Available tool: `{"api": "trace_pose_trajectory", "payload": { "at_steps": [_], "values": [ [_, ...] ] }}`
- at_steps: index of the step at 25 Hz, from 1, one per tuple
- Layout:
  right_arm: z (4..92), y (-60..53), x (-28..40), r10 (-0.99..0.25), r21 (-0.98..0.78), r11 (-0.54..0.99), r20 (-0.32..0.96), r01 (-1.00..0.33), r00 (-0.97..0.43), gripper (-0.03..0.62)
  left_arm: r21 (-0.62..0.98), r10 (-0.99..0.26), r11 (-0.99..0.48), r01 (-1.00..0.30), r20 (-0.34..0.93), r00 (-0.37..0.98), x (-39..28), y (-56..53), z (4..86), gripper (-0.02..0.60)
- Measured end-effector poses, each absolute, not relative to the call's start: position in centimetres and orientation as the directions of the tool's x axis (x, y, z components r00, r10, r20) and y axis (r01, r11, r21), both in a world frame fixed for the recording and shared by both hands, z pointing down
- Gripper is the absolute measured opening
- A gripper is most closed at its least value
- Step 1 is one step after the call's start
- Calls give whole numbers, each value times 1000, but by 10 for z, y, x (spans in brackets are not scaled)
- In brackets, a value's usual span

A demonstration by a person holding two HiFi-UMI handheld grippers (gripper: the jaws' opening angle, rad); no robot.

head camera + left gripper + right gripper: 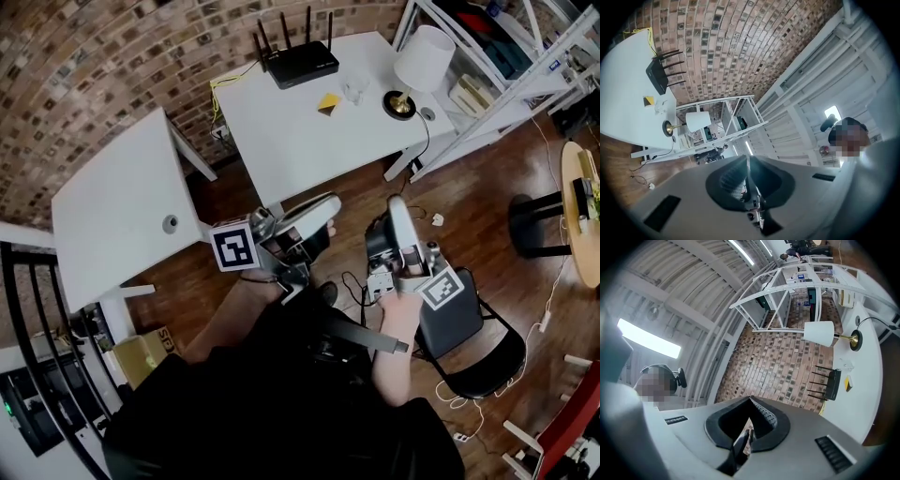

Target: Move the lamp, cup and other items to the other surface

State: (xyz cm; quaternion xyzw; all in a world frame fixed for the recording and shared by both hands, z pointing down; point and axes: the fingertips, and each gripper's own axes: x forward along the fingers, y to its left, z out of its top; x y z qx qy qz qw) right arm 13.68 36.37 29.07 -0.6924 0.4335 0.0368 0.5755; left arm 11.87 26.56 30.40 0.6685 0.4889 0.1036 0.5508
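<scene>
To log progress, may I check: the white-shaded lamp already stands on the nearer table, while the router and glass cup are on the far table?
Not quite: the head view shows the lamp on the far table too, to the right of the glass cup and the router.

White table (309, 131) with router (300, 61), lamp (419, 66), cup (354, 89), yellow wedge (328, 101)
</scene>
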Motion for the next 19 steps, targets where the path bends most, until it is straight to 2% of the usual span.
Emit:
{"api": "trace_pose_trajectory", "payload": {
  "at_steps": [19],
  "values": [
    [300,285,139,-601,-788,2,-494,-616,629,8,844,740,150,514,-441,508,126,195,323,15]
  ]
}}
